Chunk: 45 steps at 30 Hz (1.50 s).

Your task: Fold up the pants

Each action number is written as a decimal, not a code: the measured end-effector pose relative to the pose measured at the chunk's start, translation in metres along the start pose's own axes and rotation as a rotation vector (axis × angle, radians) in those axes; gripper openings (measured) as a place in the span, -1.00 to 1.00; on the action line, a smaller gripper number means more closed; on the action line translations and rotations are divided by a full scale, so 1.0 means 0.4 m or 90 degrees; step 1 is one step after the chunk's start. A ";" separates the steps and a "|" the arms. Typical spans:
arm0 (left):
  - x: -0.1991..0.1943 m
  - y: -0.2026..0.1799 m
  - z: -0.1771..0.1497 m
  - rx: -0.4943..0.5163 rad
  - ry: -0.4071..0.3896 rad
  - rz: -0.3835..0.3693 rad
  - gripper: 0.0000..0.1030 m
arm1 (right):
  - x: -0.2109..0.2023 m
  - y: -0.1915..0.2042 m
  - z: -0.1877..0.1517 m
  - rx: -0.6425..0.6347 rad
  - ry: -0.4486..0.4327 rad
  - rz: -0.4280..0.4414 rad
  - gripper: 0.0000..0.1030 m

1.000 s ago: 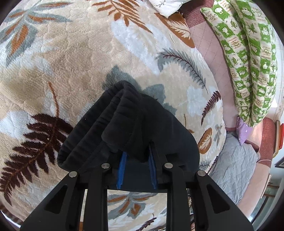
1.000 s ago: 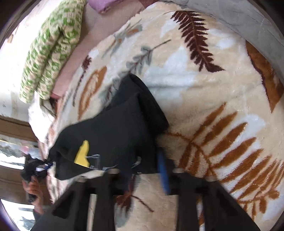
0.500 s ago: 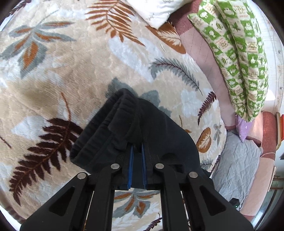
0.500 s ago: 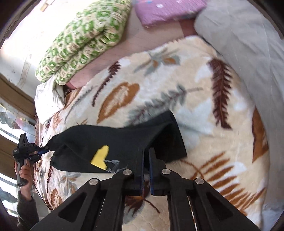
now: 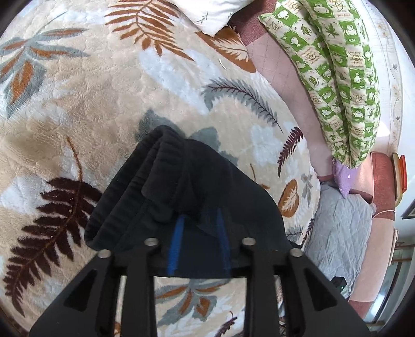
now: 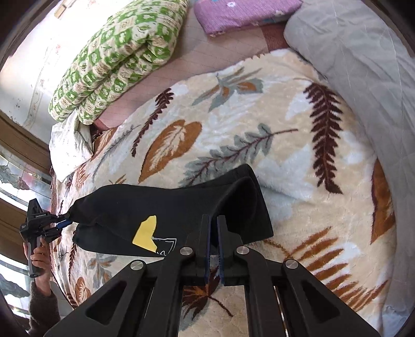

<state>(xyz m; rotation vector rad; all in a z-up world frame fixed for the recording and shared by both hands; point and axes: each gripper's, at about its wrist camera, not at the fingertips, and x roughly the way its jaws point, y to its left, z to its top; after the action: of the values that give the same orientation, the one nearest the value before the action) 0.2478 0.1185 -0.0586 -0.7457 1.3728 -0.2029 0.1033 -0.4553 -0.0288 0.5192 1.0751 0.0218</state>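
So the black pants (image 6: 186, 207) hang soft and floppy over the bed's blanket (image 6: 285, 160). Right tongs (image 6: 213, 225) pinch one end tight; left tongs (image 5: 199, 220) just opened partway, cloth draped between them. Thick waistband's the best grip.

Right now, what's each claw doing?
Left claw: just been opening, pants cloth between its jaws, not clamped.
Right claw: shut on the pants.

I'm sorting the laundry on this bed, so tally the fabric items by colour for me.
Black pants: 1
Green checked quilt: 1
Purple cloth: 1
Grey quilted cover: 1
Leaf-print blanket: 1
White pillow: 1
Total: 6
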 end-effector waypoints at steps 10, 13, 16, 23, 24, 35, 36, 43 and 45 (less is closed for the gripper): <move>0.060 -0.023 0.015 0.095 -0.027 0.109 -0.25 | 0.040 -0.036 -0.026 0.022 0.021 -0.002 -0.85; 0.063 -0.049 0.015 0.122 -0.027 0.133 -0.53 | 0.059 -0.033 -0.030 0.017 0.032 -0.006 -0.87; 0.055 -0.079 0.011 0.146 -0.042 0.159 -0.76 | 0.073 -0.028 -0.032 0.010 0.038 -0.006 -0.91; 0.004 -0.117 -0.013 0.174 -0.086 0.160 -0.90 | 0.068 0.002 -0.030 -0.041 0.028 -0.047 -0.94; -0.007 -0.118 -0.016 0.174 -0.091 0.154 -0.90 | 0.061 0.006 -0.028 -0.047 0.024 -0.048 -0.94; -0.106 -0.124 -0.036 0.152 -0.131 0.137 -0.90 | 0.000 0.083 0.022 -0.093 -0.015 -0.026 -0.94; -0.112 -0.122 -0.040 0.152 -0.133 0.138 -0.90 | -0.006 0.091 0.029 -0.096 -0.021 -0.024 -0.94; -0.119 -0.057 -0.097 0.143 -0.144 0.131 -0.90 | -0.010 0.078 0.052 -0.088 -0.041 -0.004 -0.94; -0.094 -0.026 -0.116 0.144 -0.137 0.142 -0.90 | 0.004 0.051 0.041 -0.076 -0.035 -0.001 -0.94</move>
<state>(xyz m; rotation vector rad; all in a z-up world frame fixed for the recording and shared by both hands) 0.1992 0.1143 -0.0225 -0.4094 1.1932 -0.0958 0.1225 -0.4435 -0.0156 0.4093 1.0133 0.0685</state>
